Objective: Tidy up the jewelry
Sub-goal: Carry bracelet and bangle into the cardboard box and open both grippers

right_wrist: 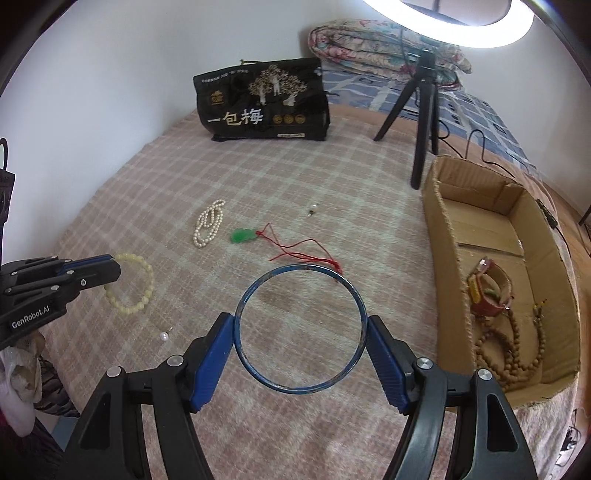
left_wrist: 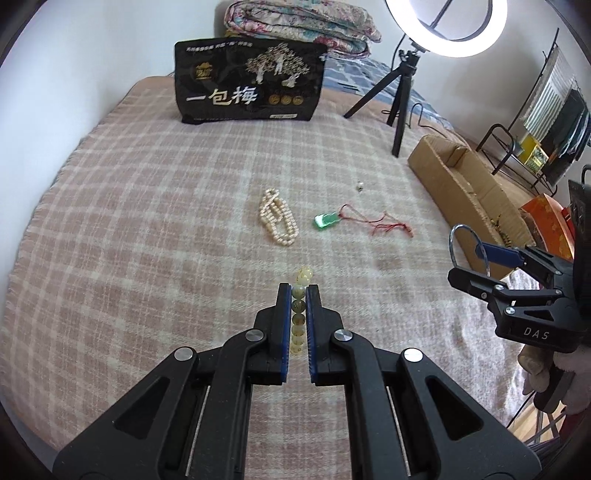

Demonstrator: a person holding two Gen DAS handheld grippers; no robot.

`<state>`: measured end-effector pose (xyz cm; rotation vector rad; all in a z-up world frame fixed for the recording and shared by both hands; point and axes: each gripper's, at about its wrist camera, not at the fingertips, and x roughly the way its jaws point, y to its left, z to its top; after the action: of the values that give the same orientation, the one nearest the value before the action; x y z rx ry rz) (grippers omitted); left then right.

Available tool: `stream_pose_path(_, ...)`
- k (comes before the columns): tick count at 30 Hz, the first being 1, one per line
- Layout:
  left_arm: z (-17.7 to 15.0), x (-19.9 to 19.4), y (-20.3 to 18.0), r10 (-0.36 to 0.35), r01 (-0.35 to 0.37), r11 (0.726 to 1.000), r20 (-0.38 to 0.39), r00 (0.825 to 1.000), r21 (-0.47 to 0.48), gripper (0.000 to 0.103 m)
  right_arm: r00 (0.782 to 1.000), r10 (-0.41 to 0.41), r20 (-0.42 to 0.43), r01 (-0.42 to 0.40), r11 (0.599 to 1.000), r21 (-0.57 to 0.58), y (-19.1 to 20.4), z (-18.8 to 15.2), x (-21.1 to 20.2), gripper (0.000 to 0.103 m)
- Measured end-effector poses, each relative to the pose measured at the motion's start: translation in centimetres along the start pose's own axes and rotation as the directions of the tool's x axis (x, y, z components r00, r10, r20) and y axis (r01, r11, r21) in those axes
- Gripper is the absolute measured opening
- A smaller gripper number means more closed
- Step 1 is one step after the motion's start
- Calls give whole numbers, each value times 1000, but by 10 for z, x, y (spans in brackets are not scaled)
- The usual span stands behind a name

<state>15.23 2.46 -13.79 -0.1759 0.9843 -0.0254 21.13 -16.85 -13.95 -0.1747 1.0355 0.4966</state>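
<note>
My left gripper (left_wrist: pixel 298 291) is shut on a pale yellow bead bracelet (left_wrist: pixel 300 306), held edge-on between the blue pads; it also shows in the right wrist view (right_wrist: pixel 142 280). My right gripper (right_wrist: pixel 301 325) is shut on a thin blue-grey bangle (right_wrist: pixel 300 388), gripped across its width above the blanket. A pearl necklace (left_wrist: pixel 277 218) and a green pendant on a red cord (left_wrist: pixel 325 220) lie on the checked blanket ahead. A cardboard box (right_wrist: pixel 443 236) at the right holds a brown bead string (right_wrist: pixel 513 354) and a red bracelet (right_wrist: pixel 487 291).
A small loose pearl earring (right_wrist: pixel 164 336) lies near the left gripper, another tiny piece (right_wrist: pixel 312 210) farther back. A black printed bag (left_wrist: pixel 249 83) stands at the far end. A ring light on a black tripod (right_wrist: pixel 424 110) stands behind the box. Folded quilts (left_wrist: pixel 295 22) are beyond.
</note>
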Motion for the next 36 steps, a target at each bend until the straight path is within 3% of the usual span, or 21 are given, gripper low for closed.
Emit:
stream_pose_path(20, 44, 5, -93, -112, 107, 987, 31, 993, 121, 6, 993, -108, 53, 95, 975, 200, -94, -17, -53, 74)
stream_pose_path(27, 68, 14, -124, -140, 132, 977, 40, 989, 165, 6, 980, -191, 61, 173, 959, 227, -114, -14, -65, 74)
stream_pose_path(36, 101, 32, -160, -172, 158, 964, 46, 984, 215, 6, 974, -216, 70, 190, 943, 272, -135, -6, -71, 74)
